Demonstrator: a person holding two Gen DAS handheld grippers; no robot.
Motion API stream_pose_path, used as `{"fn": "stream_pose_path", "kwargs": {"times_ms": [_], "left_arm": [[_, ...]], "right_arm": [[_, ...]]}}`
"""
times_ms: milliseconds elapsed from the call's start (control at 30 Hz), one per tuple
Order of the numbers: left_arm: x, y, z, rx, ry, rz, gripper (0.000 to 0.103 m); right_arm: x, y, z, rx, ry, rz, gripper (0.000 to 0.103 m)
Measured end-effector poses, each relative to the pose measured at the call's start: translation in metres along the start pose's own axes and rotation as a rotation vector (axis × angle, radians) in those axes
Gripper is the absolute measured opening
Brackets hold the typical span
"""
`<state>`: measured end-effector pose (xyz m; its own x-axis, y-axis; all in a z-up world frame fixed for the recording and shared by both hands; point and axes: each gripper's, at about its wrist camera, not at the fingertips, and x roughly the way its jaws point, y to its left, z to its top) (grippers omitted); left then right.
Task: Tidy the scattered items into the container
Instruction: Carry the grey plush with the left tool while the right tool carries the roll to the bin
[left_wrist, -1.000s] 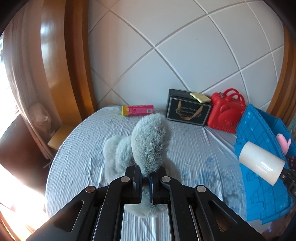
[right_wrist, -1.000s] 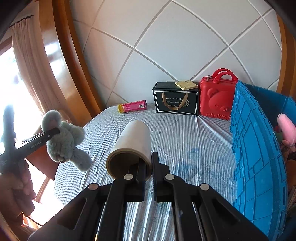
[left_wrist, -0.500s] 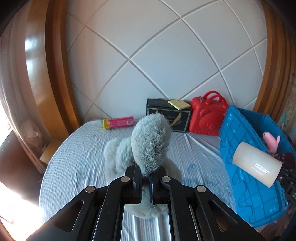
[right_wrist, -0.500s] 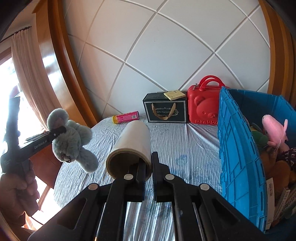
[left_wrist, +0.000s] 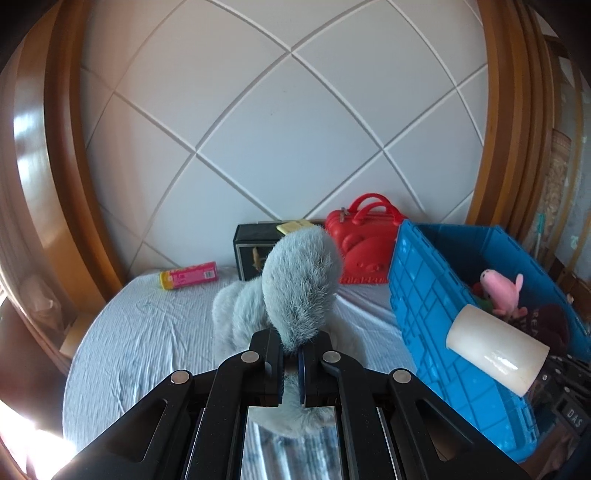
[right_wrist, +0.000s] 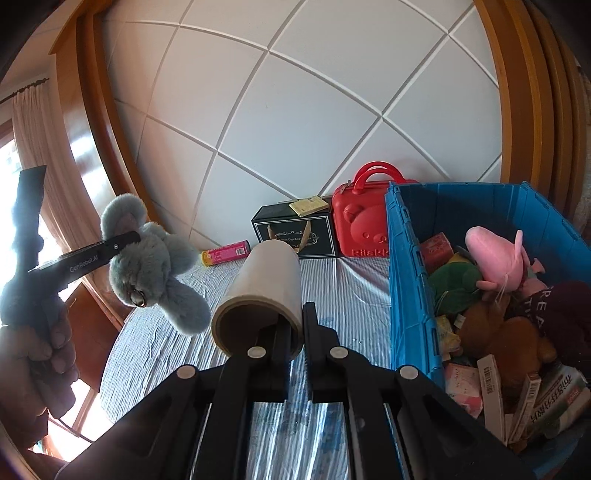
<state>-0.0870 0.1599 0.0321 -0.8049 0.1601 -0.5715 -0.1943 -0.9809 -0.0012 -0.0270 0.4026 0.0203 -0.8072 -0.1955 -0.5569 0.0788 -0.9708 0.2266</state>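
My left gripper (left_wrist: 291, 350) is shut on a grey plush mouse (left_wrist: 299, 284), held in the air above the bed; the mouse (right_wrist: 151, 266) also hangs at the left of the right wrist view, pinched by the left gripper (right_wrist: 129, 238) in a person's hand (right_wrist: 29, 373). My right gripper (right_wrist: 297, 317) is shut on the wall of a white roll (right_wrist: 266, 288) with a brown cardboard core. That roll (left_wrist: 495, 350) floats over the near wall of the blue crate (left_wrist: 424, 295). The crate (right_wrist: 406, 280) holds several toys and packets, among them a pink plush (right_wrist: 495, 254).
On the striped sheet (right_wrist: 351, 288) by the padded headboard lie a pink tube (right_wrist: 225, 253), a black gift box (right_wrist: 295, 230) with a yellow pad (right_wrist: 308, 205) on top, and a red bear case (right_wrist: 364, 221). A wooden frame (left_wrist: 62, 192) borders the left.
Both grippers have carried their loads to the right toward the blue crate and slightly up. The crate's inside has come into view, and the roll now hangs over its wall.
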Motion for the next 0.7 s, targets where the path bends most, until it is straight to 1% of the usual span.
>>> {"fn": "stream_pose_path", "kwargs": {"times_ms": [200, 467, 700], "left_arm": [[-0.003, -0.035, 0.011, 0.036, -0.012, -0.022, 0.004], [-0.005, -0.082, 0.027, 0.111, -0.027, -0.072, 0.004], [-0.006, -0.129, 0.05, 0.151, -0.024, -0.177, 0.004]], "right_arm": [[-0.021, -0.029, -0.005, 0.044, -0.029, -0.018, 0.005], [-0.052, -0.069, -0.01, 0.124, -0.083, -0.079, 0.005], [-0.069, -0.097, -0.02, 0.179, -0.092, -0.138, 0.005]]}}
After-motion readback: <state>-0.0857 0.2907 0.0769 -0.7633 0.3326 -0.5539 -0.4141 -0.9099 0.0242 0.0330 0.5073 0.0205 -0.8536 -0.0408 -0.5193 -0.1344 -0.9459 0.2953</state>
